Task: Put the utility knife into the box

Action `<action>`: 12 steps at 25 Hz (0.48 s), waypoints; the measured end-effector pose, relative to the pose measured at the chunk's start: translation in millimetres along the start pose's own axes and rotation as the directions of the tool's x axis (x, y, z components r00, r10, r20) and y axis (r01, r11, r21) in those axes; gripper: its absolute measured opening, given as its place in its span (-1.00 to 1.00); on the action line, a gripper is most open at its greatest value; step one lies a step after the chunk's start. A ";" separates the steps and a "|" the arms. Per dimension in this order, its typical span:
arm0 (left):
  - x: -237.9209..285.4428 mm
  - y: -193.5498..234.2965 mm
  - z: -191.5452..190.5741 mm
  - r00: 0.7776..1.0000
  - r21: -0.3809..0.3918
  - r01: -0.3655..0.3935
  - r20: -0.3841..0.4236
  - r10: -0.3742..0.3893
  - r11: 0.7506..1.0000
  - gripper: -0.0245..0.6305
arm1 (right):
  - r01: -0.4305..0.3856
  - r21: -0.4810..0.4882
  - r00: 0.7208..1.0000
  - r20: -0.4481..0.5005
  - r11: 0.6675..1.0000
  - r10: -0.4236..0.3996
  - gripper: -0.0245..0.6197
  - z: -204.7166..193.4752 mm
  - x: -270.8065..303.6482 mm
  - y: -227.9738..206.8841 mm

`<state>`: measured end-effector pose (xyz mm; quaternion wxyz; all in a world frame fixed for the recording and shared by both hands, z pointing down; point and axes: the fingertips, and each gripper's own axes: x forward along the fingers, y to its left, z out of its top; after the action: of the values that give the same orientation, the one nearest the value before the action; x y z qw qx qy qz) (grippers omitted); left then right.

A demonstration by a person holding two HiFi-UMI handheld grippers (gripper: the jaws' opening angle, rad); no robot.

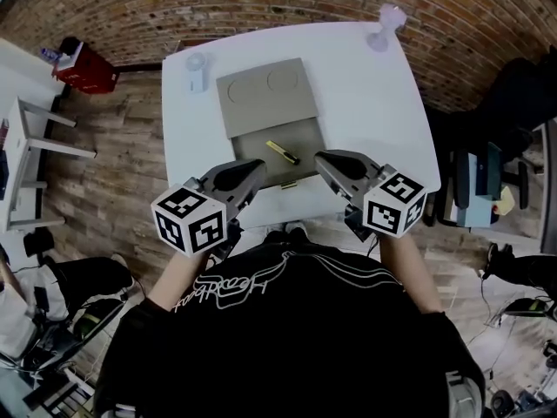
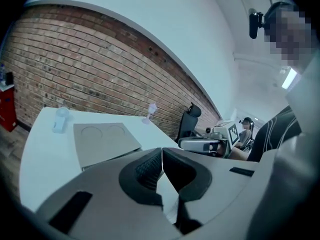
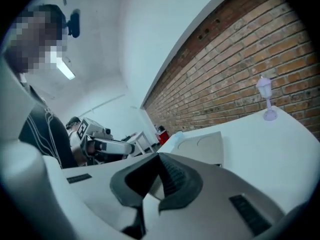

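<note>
The open box [image 1: 306,138] lies between and just ahead of the left gripper [image 1: 258,171] and the right gripper [image 1: 325,158], and its tray is left open from above. Part of the tray floor is taken up by the utility knife [image 1: 282,152]. Farther ahead, the way is bounded by the opened lid [image 1: 265,97]. Bare table [image 1: 374,103] is left ahead of the right gripper, up to a stemmed glass [image 1: 386,24] at the far corner. Far ahead of the left gripper, a small clear container [image 1: 197,71] is stood beside the lid.
</note>
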<state>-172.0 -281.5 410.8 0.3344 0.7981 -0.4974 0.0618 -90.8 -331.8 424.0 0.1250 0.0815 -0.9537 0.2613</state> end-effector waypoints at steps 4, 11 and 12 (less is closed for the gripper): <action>3.1 -23.1 14.8 0.999 0.026 0.032 0.029 -0.033 0.999 -0.83 | -0.056 -0.012 0.996 0.061 0.998 0.057 -0.92 20.4 -13.9 15.5; 9.7 -52.3 24.5 0.995 0.079 0.067 0.072 -0.073 0.995 -0.83 | -0.117 -0.068 0.988 0.097 0.991 0.123 -0.92 35.7 -36.9 36.0; 9.9 -55.9 24.6 0.994 0.085 0.070 0.080 -0.077 0.994 -0.83 | -0.118 -0.093 0.988 0.090 0.989 0.126 -0.92 35.6 -40.2 38.7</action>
<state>-126.2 -287.9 369.8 0.2826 0.8308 -0.4782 0.0364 -67.8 -313.7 364.6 0.0663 0.0299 -0.9723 0.2222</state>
